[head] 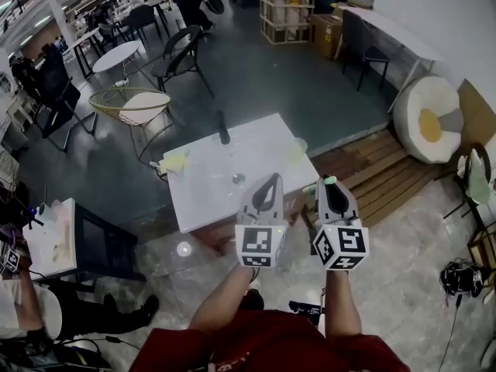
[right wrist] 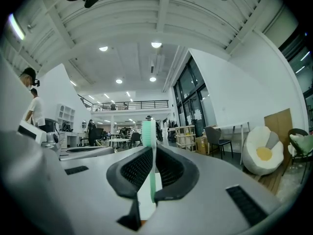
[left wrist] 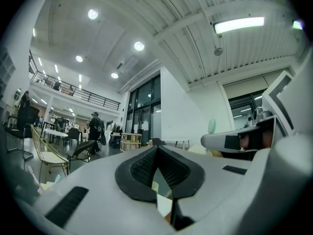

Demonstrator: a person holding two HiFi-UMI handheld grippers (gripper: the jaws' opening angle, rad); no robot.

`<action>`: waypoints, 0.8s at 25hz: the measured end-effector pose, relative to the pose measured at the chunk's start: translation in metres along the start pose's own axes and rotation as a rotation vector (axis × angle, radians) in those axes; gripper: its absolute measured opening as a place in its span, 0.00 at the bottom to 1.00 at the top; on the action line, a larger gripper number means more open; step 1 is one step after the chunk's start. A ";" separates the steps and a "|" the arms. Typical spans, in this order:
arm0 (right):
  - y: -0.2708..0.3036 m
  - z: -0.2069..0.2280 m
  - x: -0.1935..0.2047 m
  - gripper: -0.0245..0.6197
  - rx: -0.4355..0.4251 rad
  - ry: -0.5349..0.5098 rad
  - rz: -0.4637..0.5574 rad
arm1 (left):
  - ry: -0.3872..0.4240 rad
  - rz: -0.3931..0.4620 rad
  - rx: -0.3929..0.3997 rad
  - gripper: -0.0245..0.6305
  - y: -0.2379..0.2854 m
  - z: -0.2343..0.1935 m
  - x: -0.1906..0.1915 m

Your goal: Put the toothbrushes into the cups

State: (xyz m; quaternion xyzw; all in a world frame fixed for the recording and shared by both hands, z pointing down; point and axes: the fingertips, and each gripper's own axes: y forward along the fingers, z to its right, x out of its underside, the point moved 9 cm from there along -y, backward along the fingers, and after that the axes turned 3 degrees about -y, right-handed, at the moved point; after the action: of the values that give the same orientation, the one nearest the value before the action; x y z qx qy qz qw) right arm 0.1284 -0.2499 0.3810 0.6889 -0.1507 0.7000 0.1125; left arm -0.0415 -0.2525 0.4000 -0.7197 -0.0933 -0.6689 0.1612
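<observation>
The head view shows both grippers held side by side above the near edge of a white table (head: 225, 200). My right gripper (head: 330, 184) is shut on a pale green toothbrush (right wrist: 148, 137), whose head sticks up past the fingertips (head: 330, 180). My left gripper (head: 270, 180) is shut with nothing between its pads (left wrist: 157, 150). On the table stand a clear cup (head: 239, 179) just beyond the left gripper and a pale greenish cup (head: 299, 147) near the right edge. A dark upright object (head: 222, 130) stands at the far edge, and a yellowish item (head: 173, 162) lies at the left edge.
A wicker chair (head: 136, 103) and a round white table (head: 118, 55) stand beyond the table. To the right are a wooden platform (head: 380, 169) and a white beanbag (head: 428, 118). At the left is a small side table (head: 54, 239), with a seated person's legs (head: 93, 308) below it.
</observation>
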 end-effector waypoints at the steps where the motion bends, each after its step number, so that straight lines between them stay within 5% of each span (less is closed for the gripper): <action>1: 0.008 -0.001 0.000 0.10 0.003 -0.003 -0.002 | -0.002 0.000 0.005 0.08 0.005 -0.005 0.000; 20: 0.139 -0.021 0.000 0.11 0.079 -0.033 0.000 | -0.024 -0.003 0.091 0.08 0.099 -0.110 0.002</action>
State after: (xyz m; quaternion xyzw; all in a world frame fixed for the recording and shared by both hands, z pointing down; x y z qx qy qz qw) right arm 0.0584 -0.3709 0.3729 0.7042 -0.1248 0.6940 0.0829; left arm -0.1095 -0.3845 0.3970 -0.7194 -0.1266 -0.6556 0.1914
